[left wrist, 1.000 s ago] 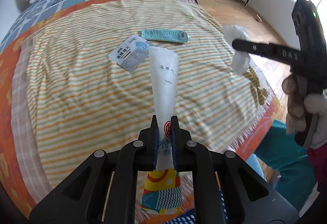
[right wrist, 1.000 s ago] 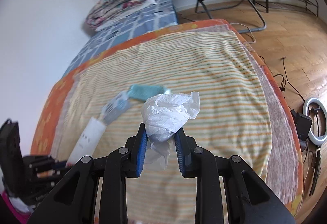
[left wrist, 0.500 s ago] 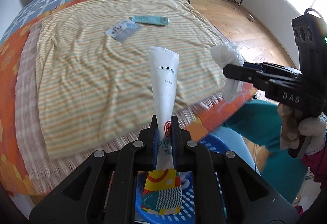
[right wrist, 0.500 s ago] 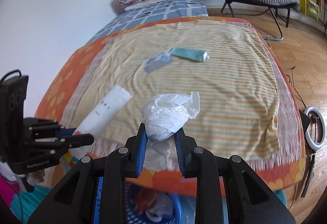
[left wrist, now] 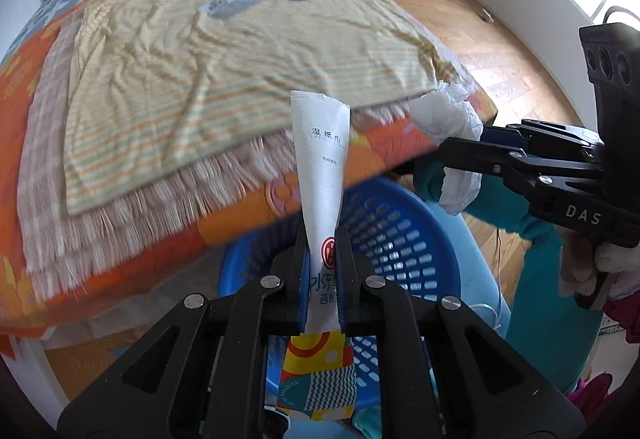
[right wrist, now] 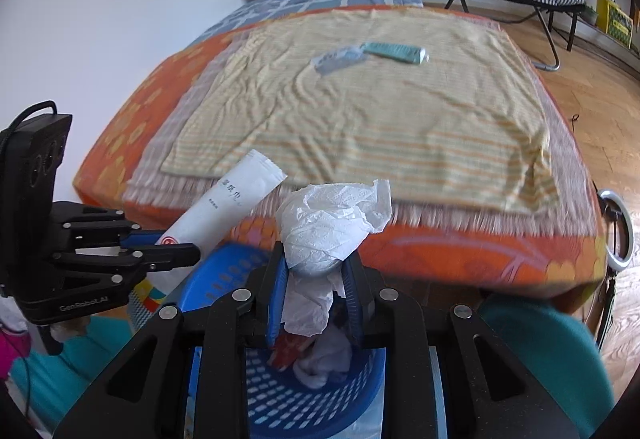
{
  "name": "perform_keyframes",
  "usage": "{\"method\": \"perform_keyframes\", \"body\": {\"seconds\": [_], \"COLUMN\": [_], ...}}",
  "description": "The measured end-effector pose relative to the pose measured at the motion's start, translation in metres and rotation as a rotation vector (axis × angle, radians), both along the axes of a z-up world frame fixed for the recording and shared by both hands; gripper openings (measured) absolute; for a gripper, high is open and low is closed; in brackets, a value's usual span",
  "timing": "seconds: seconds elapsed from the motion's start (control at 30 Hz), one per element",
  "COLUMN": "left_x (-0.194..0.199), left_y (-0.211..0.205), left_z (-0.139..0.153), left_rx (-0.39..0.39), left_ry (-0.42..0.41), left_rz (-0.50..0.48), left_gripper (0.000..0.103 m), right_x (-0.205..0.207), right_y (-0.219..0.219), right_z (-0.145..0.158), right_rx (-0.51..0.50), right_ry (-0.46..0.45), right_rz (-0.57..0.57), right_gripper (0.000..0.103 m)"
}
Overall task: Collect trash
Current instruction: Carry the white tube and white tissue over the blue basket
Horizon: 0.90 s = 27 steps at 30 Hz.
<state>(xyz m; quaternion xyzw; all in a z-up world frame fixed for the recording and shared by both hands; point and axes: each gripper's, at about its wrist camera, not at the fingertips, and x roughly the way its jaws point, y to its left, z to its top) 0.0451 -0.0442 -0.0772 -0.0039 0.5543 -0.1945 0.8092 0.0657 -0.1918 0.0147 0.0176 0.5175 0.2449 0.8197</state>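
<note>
Wipe pack (left wrist: 322, 175) pinched in left hand-held gripper (left wrist: 322, 243), over blue basket (left wrist: 404, 227).

left gripper (left wrist: 322, 239): fingers clamped, angled down | right gripper (right wrist: 316, 271): fingers clamped

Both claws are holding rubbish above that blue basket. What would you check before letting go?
1. Left gripper clamps the wet-wipe packet: ok.
2. Right gripper clamps the crumpled tissue: ok.
3. Blue basket sits below the tissue: ok.
4. Basket below the packet: ok for the lower end; the top leans toward the bed, so where it lands, cannot tell.
5. Room left in the basket: ok, only a little rubbish at the bottom.
6. Bed cleared: not ok, a teal tube and a flat sachet lie on the striped blanket.
</note>
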Motion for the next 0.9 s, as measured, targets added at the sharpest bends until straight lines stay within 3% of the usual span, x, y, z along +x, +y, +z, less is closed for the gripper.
{"method": "perform_keyframes", "body": {"seconds": [0.4,0.9], "left_x": [-0.034,-0.052], "left_y": [-0.001,-0.020], "left_z": [-0.043,-0.071], "left_rx": [0.015,0.043], "left_ry": [0.086,0.148], "left_rz": [0.012,-0.027], "left_gripper": [0.009,0.009], "right_x": [-0.039,-0.062], "right_y": [0.010,0.022], "right_z": [-0.031,-0.059], "right_rx": [-0.054,-0.090], "right_ry": [0.047,0.095], "right_rz": [0.027,0.072], "right_gripper": [0.025,0.025]}}
